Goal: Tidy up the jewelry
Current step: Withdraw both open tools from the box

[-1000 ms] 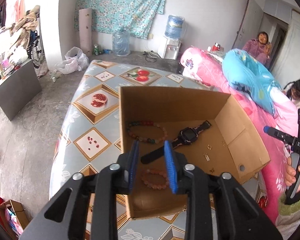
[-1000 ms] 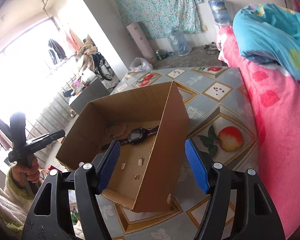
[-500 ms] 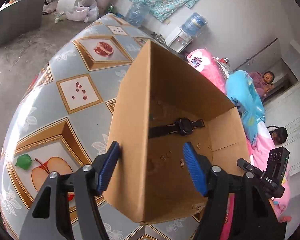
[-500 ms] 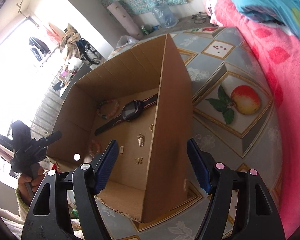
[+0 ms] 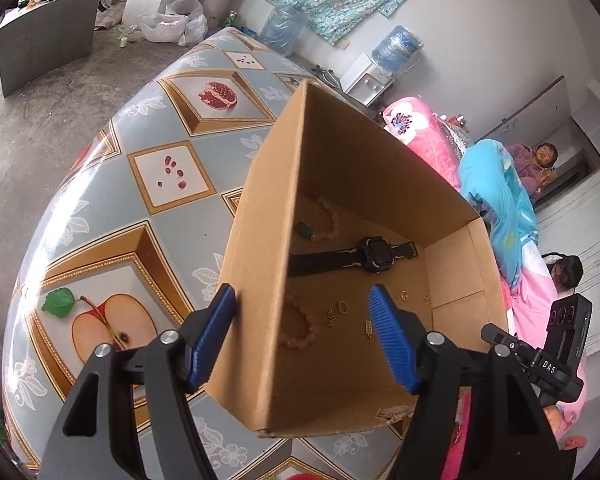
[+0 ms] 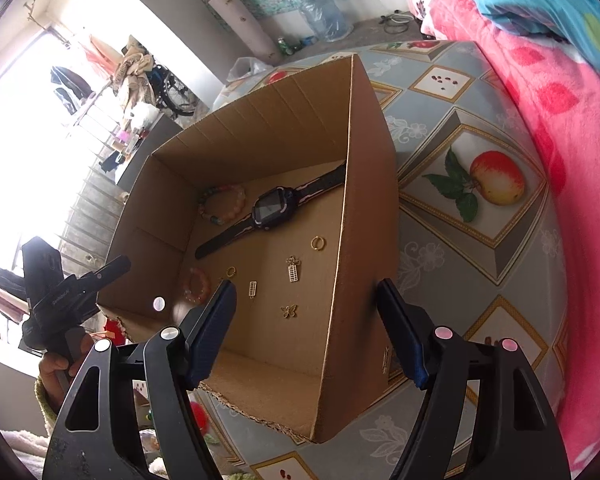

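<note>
- Since a second ago your left claw (image 5: 302,340) has spread wide and swung from over the box floor to straddle the near side wall of the cardboard box (image 5: 260,264); the right claw (image 6: 306,336) has dropped lower over the opposite wall (image 6: 364,240).
- Both claws are spread, holding nothing; each has one finger inside the box, one outside.
- Jewelry all lies on the box floor: black watch (image 6: 270,208), multicolour bead bracelet (image 6: 220,202) in the far corner, pink bead bracelet (image 5: 298,326) near your left claw, small gold rings and charms (image 6: 292,270) scattered between.
- The box sits on the fruit-patterned surface (image 5: 160,176).
- Risk: uneven squeeze on thin walls may buckle them or tip the box, so charms slide together or tangle.
</note>
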`<state>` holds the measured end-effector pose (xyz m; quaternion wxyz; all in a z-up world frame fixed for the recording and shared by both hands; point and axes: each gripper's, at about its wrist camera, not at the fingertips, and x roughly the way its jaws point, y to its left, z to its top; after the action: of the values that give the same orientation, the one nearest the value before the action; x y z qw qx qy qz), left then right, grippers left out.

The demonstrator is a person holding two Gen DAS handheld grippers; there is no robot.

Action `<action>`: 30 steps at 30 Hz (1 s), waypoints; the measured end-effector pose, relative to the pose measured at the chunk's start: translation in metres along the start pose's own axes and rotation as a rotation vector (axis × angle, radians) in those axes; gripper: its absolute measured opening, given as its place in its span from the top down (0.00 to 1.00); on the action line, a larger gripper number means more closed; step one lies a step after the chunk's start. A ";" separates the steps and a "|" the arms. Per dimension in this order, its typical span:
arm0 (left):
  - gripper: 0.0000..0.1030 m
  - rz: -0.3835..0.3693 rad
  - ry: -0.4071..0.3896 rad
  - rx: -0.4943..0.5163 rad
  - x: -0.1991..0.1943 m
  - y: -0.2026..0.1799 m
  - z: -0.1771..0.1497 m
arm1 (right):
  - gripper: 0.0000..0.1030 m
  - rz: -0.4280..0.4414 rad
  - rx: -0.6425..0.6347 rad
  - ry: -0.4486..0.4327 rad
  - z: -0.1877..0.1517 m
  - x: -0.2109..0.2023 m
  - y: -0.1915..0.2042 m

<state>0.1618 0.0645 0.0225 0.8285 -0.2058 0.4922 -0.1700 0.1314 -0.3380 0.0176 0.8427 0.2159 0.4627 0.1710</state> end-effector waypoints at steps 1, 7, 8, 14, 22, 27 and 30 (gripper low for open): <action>0.36 -0.004 0.000 -0.005 -0.003 0.001 -0.002 | 0.32 0.003 0.002 -0.001 -0.004 -0.002 0.001; 0.36 -0.022 -0.019 -0.020 -0.025 0.003 -0.026 | 0.32 0.009 -0.010 -0.019 -0.026 -0.019 0.009; 0.36 -0.024 -0.019 -0.021 -0.028 0.003 -0.031 | 0.32 0.010 -0.011 -0.025 -0.030 -0.023 0.009; 0.36 -0.027 -0.005 -0.013 -0.044 0.003 -0.068 | 0.32 -0.002 -0.001 -0.030 -0.053 -0.030 0.008; 0.36 0.006 -0.028 0.024 -0.046 0.004 -0.088 | 0.32 0.023 0.038 -0.057 -0.068 -0.024 0.000; 0.34 0.026 -0.079 0.070 -0.058 -0.002 -0.097 | 0.32 0.015 0.027 -0.108 -0.078 -0.037 0.006; 0.33 0.070 -0.155 0.122 -0.073 -0.008 -0.105 | 0.31 -0.038 0.004 -0.146 -0.090 -0.049 0.012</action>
<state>0.0351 0.0742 0.0358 0.8805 -0.1500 0.4224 -0.1542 0.0286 -0.3337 0.0152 0.8768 0.2209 0.4043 0.1380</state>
